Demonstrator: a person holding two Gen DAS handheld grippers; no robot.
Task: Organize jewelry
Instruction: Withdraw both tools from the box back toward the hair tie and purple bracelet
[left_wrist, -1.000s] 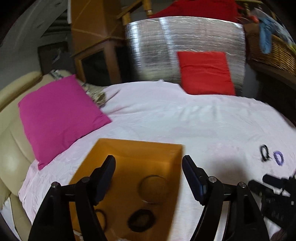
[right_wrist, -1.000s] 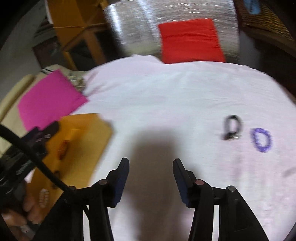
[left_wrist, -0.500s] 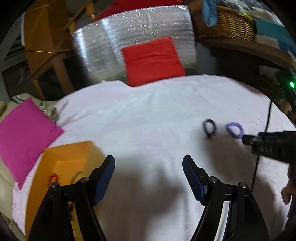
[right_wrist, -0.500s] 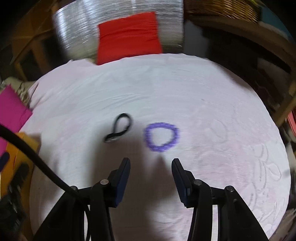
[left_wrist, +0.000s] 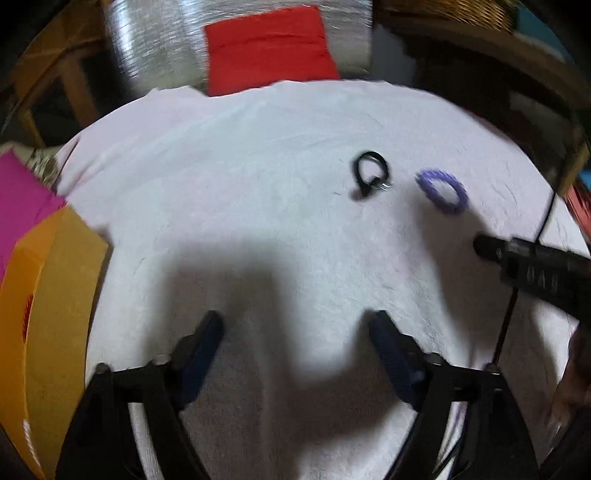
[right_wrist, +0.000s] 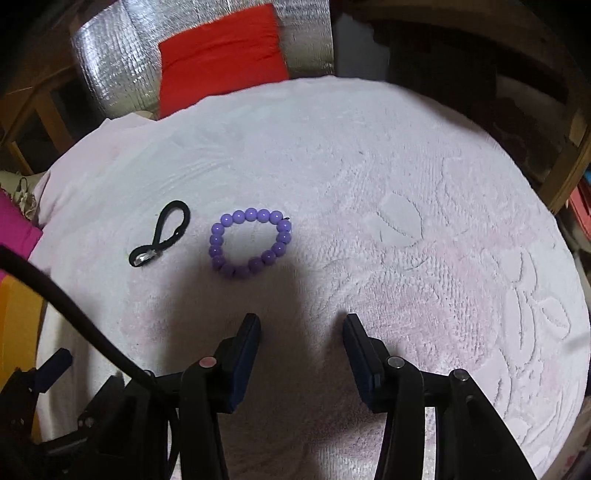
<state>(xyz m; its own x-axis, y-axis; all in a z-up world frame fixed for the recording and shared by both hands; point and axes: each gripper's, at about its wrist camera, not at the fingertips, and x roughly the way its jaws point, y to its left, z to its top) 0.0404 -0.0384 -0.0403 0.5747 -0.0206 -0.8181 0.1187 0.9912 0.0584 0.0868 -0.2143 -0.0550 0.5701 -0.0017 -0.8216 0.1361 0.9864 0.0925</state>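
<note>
On the fluffy pale pink bed cover (right_wrist: 369, 192), a round bracelet of glossy purple beads (right_wrist: 250, 242) lies at eleven o'clock from the empty, half-open right hand-held gripper (right_wrist: 300, 343). Beside it lies a thin black looped cord bracelet (right_wrist: 162, 233). The left hand-held gripper (left_wrist: 295, 341) is opening wide, empty.

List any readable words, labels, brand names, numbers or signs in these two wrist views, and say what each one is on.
None can be read.
Right gripper: pale marks on its black body, too blurred to make out.
Orange box, purple bead bracelet, black band, pink cover: no text visible.
</note>
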